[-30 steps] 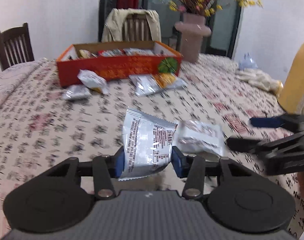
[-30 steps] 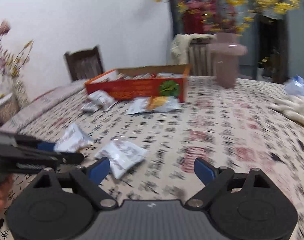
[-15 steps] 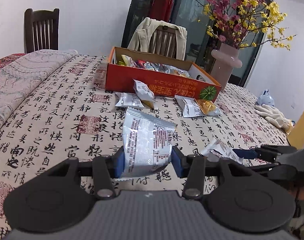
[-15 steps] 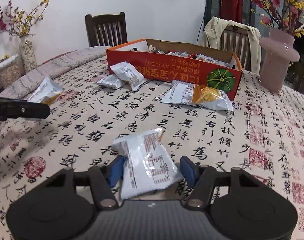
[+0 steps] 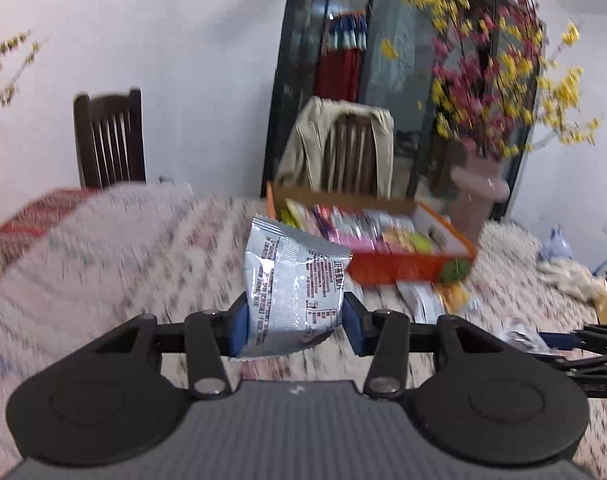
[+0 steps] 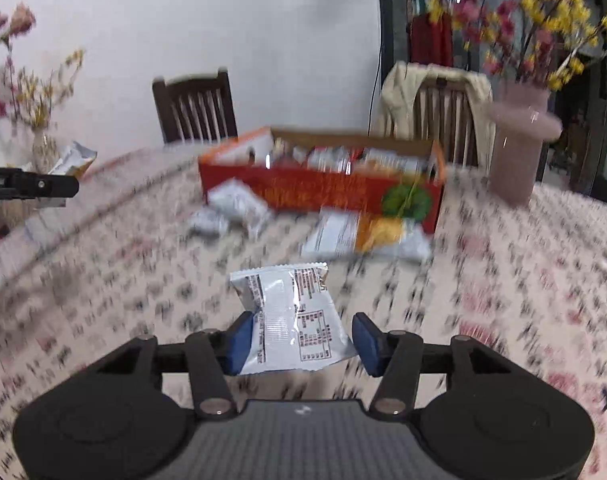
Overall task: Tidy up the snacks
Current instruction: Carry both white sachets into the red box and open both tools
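Note:
My left gripper (image 5: 295, 326) is shut on a silver snack packet (image 5: 293, 286) and holds it up above the table, short of the orange snack box (image 5: 407, 268). My right gripper (image 6: 299, 340) is shut on a second silver packet (image 6: 295, 316), lifted a little off the tablecloth. The orange box (image 6: 319, 192) holds several snacks. Loose packets lie in front of it: two small silver ones (image 6: 231, 212) and a white-and-orange one (image 6: 363, 236). The left gripper shows at the left edge of the right wrist view (image 6: 31, 188), and the right gripper at the right edge of the left wrist view (image 5: 579, 344).
A pink vase (image 6: 519, 136) with flowers stands right of the box. Two chairs (image 6: 195, 108) stand behind the table, one draped with a beige jacket (image 6: 435, 100). A small vase (image 6: 43, 148) sits at the far left. White cloth (image 5: 571, 276) lies at the right.
My right gripper closed on the second packet and lifted it. My left gripper rose with its packet and swung toward the box. Both views are now motion-blurred.

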`<state>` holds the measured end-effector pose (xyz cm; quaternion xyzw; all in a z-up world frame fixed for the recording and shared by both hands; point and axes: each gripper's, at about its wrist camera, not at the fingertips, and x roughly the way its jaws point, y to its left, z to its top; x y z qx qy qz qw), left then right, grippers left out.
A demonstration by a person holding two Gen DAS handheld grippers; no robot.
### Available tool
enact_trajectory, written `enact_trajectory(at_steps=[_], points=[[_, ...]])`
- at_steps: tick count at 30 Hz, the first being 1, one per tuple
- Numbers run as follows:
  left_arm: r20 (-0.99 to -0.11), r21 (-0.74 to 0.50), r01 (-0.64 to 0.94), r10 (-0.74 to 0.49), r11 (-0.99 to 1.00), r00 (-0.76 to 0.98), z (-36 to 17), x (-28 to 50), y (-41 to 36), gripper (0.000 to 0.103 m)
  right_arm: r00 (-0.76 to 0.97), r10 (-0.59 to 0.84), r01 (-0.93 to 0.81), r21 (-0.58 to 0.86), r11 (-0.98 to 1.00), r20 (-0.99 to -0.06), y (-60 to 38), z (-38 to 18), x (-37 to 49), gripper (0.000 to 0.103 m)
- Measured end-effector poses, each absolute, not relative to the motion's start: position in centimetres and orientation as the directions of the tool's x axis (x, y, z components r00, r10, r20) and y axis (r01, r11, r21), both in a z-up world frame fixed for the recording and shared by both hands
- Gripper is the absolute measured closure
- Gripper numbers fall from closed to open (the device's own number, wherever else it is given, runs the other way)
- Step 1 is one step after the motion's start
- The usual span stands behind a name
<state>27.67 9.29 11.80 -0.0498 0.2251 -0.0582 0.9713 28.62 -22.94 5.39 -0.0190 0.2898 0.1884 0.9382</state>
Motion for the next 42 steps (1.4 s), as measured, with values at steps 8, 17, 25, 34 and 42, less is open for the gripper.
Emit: enact_trajectory(at_steps=[8,17,25,34,42], points=[[-0.389,-0.135,0.159,-0.200,0.978,0.899,14.7,35.9,7.6,0.055,0.814,0.353,-0.396,0.004,0.918,-0.462,-22.8,11.0,33.6,0.050],[-0.511,-0.192,0.070,-0.161,0.979,0.844,10.9,49.4,5.0,0.055,0.806,0.416,-0.437,0.052,0.898,-0.421,-17.6,12.9,47.8,0.050],[-0.560,-0.197,0.116,-0.209,0.974,0.802,6.2,51.7,5.1,0.050,0.784,0.365,-0.375,0.086,0.923,-0.502,-14.6,7.3,55.3,0.050],[-0.555,-0.193,0.140,-0.226,0.971,0.800,6.2,51.8,4.6,0.032,0.795,0.269,-0.293,0.044,0.955,-0.544,-14.9,3.9,56.1,0.034],[-0.513,-0.214,0.128,-0.223,0.968,0.829,9.7,49.7,5.8,0.031,0.845,0.280,-0.277,0.076,0.958,-0.455,-18.2,8.5,52.9,0.027]])
